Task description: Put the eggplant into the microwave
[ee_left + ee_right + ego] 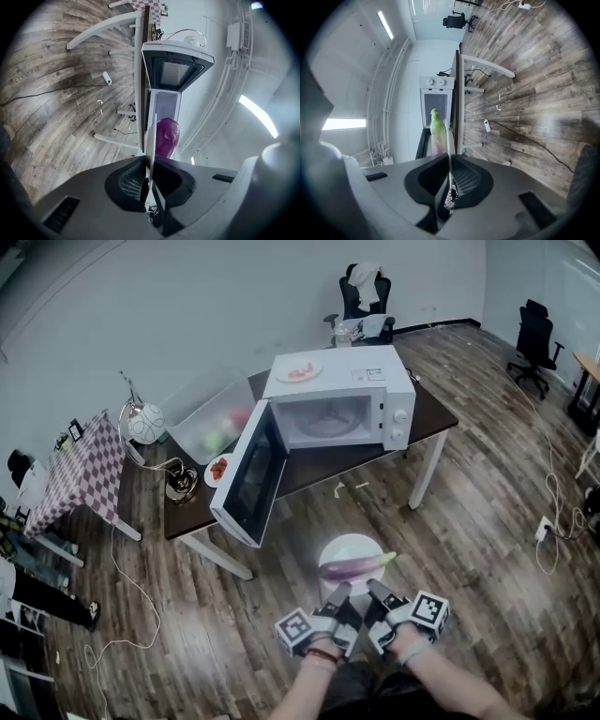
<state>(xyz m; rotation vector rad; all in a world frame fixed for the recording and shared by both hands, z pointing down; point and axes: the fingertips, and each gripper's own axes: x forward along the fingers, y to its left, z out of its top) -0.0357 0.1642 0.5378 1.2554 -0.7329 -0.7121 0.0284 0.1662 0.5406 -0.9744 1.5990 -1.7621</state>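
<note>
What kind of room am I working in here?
Likely an office or lab room, not a home kitchen: an office chair stands by the far wall, and the microwave sits on a plain table over wood floor.

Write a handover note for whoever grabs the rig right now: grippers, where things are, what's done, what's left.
Left gripper: shut on the rim of the plate.
Right gripper: shut on the same plate's rim, beside the left.
Eggplant: lies across the plate, held over the floor, short of the table.
Microwave: on the table, door swung wide open.
Done: door open, eggplant is up on the plate.
Left: carry the plate forward, set it in the cavity, release both grippers; probably shut the door after.
</note>
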